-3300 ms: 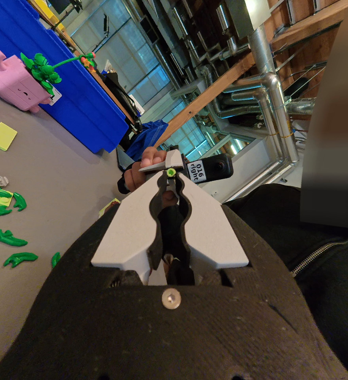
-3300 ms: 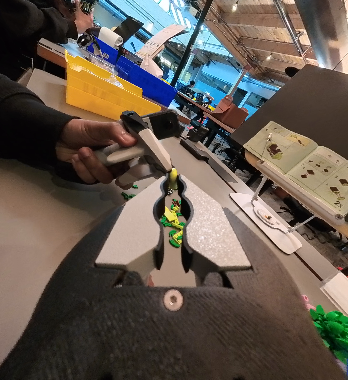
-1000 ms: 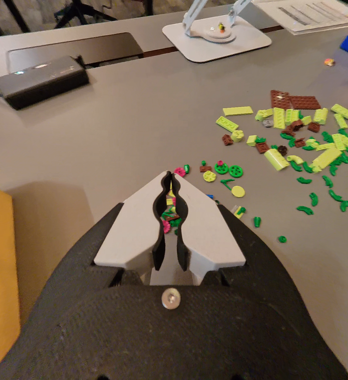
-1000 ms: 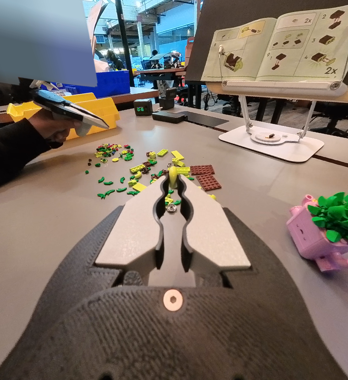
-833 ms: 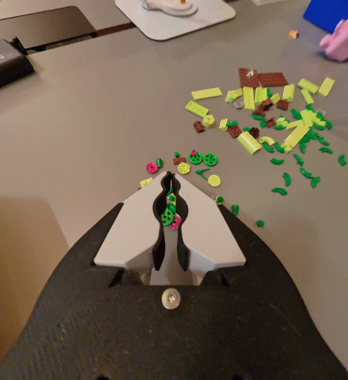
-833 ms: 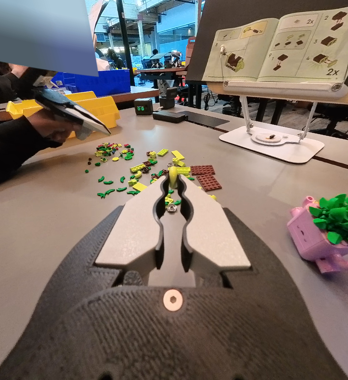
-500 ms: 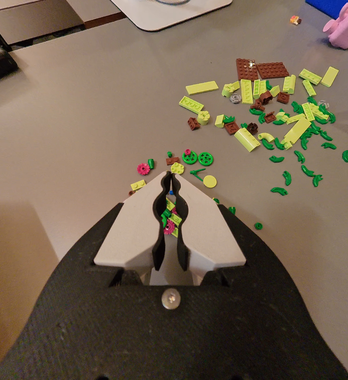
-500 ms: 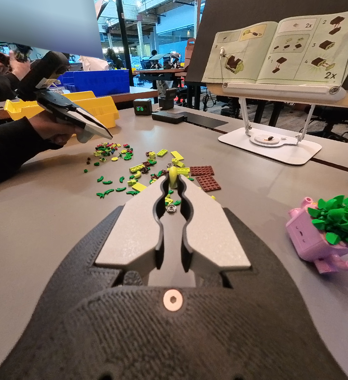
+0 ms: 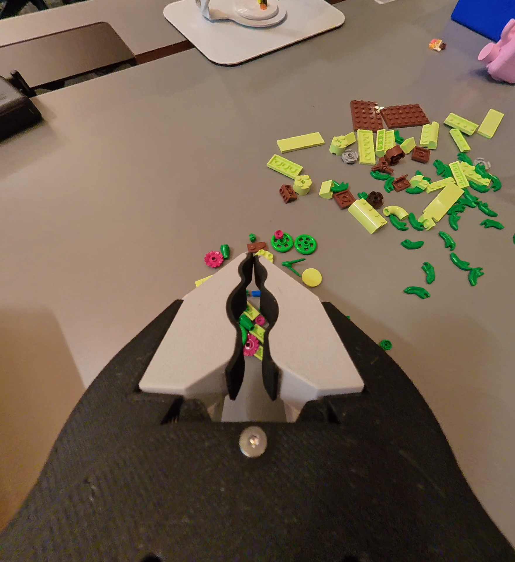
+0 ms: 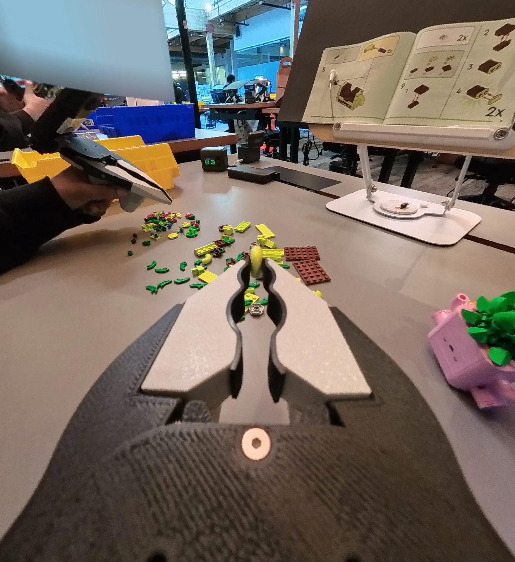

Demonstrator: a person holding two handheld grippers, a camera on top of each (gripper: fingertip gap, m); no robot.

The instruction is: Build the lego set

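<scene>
Left wrist view: the left gripper (image 9: pixel 254 258) has dropped closer to the grey table (image 9: pixel 128 182) than half a second ago, its grey fingers (image 9: pixel 295 319) pressed together on nothing, tips over the small heap of green, pink and lime lego pieces (image 9: pixel 251 328).

Right wrist view: the right gripper (image 10: pixel 255 264) has barely moved, fingers (image 10: pixel 201 334) clamping a lime-green pointed lego piece (image 10: pixel 255 258) above the scattered bricks near two brown studded plates (image 10: pixel 306 261). The left gripper (image 10: pixel 146 185) now points lower.
</scene>
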